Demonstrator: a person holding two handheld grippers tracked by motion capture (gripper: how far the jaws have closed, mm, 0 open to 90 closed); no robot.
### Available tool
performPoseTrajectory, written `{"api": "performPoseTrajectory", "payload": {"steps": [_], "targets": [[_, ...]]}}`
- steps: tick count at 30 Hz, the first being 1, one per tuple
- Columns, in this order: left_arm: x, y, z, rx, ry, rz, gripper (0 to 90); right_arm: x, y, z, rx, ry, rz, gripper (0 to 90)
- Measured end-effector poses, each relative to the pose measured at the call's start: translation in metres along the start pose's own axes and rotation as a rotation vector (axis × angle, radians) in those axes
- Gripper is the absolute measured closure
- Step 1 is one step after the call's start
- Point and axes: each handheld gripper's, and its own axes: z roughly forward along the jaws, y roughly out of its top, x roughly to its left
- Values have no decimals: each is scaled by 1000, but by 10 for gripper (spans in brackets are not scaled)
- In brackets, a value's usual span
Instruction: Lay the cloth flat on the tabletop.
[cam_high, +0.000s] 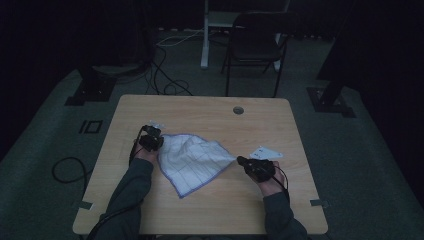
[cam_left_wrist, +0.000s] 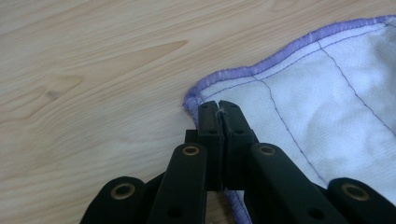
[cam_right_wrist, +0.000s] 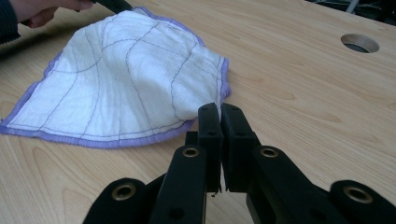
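A white quilted cloth (cam_high: 192, 159) with a purple hem lies spread on the wooden table (cam_high: 210, 112), stretched between my two grippers. My left gripper (cam_high: 159, 142) is at the cloth's left corner; in the left gripper view the left gripper (cam_left_wrist: 219, 105) is shut on the cloth (cam_left_wrist: 308, 98) at its hemmed corner. My right gripper (cam_high: 240, 161) pinches the cloth's right corner. In the right gripper view the right gripper (cam_right_wrist: 219, 109) is shut on the cloth (cam_right_wrist: 126, 88), which rises slightly toward it. The other hand (cam_right_wrist: 39, 11) holds the far corner.
A cable hole (cam_high: 238, 110) sits near the table's far edge. White tags (cam_high: 266, 152) lie by my right gripper. A dark chair (cam_high: 256, 42) and floor cables (cam_high: 165, 82) are beyond the table.
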Motion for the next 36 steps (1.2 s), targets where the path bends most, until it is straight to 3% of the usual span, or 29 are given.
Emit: {"api": "performPoseTrajectory", "payload": {"steps": [7,13,18,26,27,31,36], "targets": [[9,-5,-5,18,33,-28,889,1,-4,-9,-5,-6,1,885],[8,-12,-11,30,48,-22,889,1,-15,-14,16,-13,14,886],[3,-14,-17,28,9,-19,824,0,-22,-19,24,-16,24,886],[-23,7,-21,-25,-58,72,802,0,-24,-19,37,-20,20,885],[-32,14,-20,-24,-74,115,802,1,-24,-19,36,-18,18,885],[-53,28,-15,-31,-112,191,833,1,-24,-19,36,-19,15,884],[-73,43,-6,-33,-156,256,900,1,-25,-19,35,-16,16,885]]}}
